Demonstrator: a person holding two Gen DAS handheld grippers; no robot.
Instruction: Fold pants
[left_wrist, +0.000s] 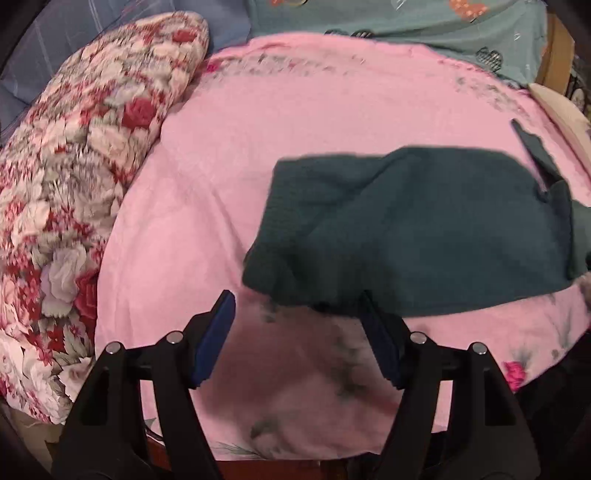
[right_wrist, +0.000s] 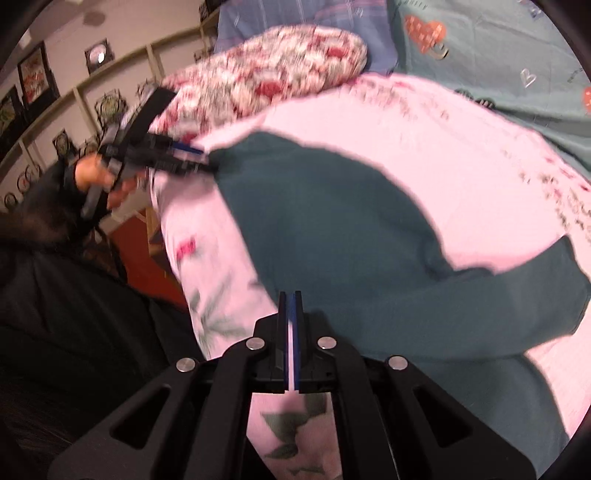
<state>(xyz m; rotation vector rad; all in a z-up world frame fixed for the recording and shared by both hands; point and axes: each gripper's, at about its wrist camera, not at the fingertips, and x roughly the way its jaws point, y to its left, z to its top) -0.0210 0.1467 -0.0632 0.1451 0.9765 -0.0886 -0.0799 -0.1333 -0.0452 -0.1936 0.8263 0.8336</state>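
Observation:
Dark green pants (left_wrist: 413, 229) lie folded on a pink floral blanket (left_wrist: 229, 177) on the bed. My left gripper (left_wrist: 297, 306) is open, its fingertips at the near edge of the pants, nothing between them. In the right wrist view the pants (right_wrist: 351, 236) spread across the blanket (right_wrist: 461, 155). My right gripper (right_wrist: 290, 299) is shut, its tips at the near edge of the pants; whether cloth is pinched between them I cannot tell. The left gripper (right_wrist: 201, 157) also shows there at the far left corner of the pants. The right gripper (left_wrist: 541, 184) shows at the pants' right end.
A rolled floral quilt (left_wrist: 74, 192) lies along the left of the blanket. Teal patterned bedding (left_wrist: 406, 18) and a blue sheet (left_wrist: 37, 70) lie behind. The bed's near edge drops to a red floor (right_wrist: 136, 236). A wall with framed pictures (right_wrist: 33, 77) stands at the left.

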